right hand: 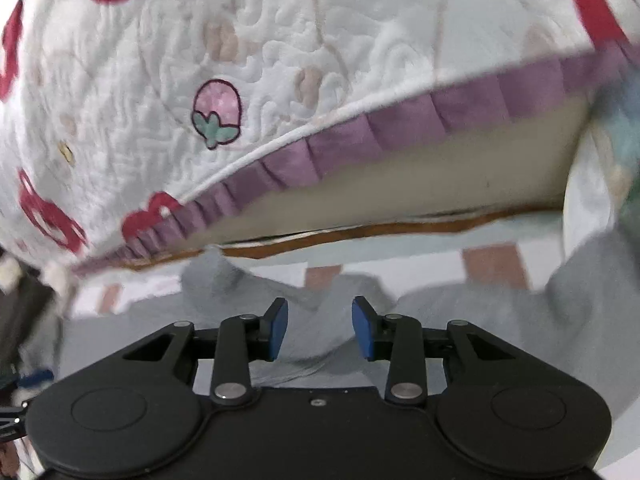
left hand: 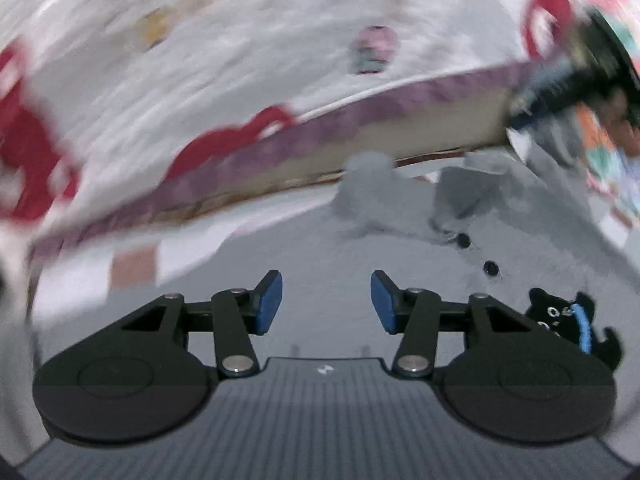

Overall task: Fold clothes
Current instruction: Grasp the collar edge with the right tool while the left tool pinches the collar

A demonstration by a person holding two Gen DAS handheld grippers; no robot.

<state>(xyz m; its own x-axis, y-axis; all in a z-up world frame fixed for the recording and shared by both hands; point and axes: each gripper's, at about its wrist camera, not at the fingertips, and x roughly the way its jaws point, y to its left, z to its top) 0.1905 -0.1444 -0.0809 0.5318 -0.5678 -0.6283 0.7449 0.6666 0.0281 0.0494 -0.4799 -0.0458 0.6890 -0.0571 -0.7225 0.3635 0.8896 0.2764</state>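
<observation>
Left gripper (left hand: pixel 326 303): black linkage arms, blue pads (left hand: pixel 269 304), jaws parted, nothing between them; released. Directly below and beyond: grey soft-fabric garment (left hand: pixel 500 216) spread flat, two dark round buttons (left hand: pixel 490 268) in a row right of the jaws, black cat-shaped patch with a blue stripe (left hand: pixel 568 320) near the right linkage. Collar or bunched fold raised at the garment's far end. View heavily blurred.

Right gripper (right hand: pixel 319 331): same black build, blue pads (right hand: pixel 279 330), jaws parted above a ridge of the same grey garment (right hand: pixel 248 284); cloth seen in the gap, pads not pressing on it; released. Contact with fabric below: cannot tell.

Under the garment: pale surface with pinkish-brown squares (right hand: pixel 494 266).

Beyond: white quilted bed cover with red shapes and a pink strawberry motif (right hand: pixel 218 114), edged by a purple pleated frill (right hand: pixel 400 128), beige mattress side (right hand: pixel 440 184) beneath the frill.

Far right, left view: other gripper's dark body and colourful patterned cloth (left hand: pixel 608 136), blurred.
</observation>
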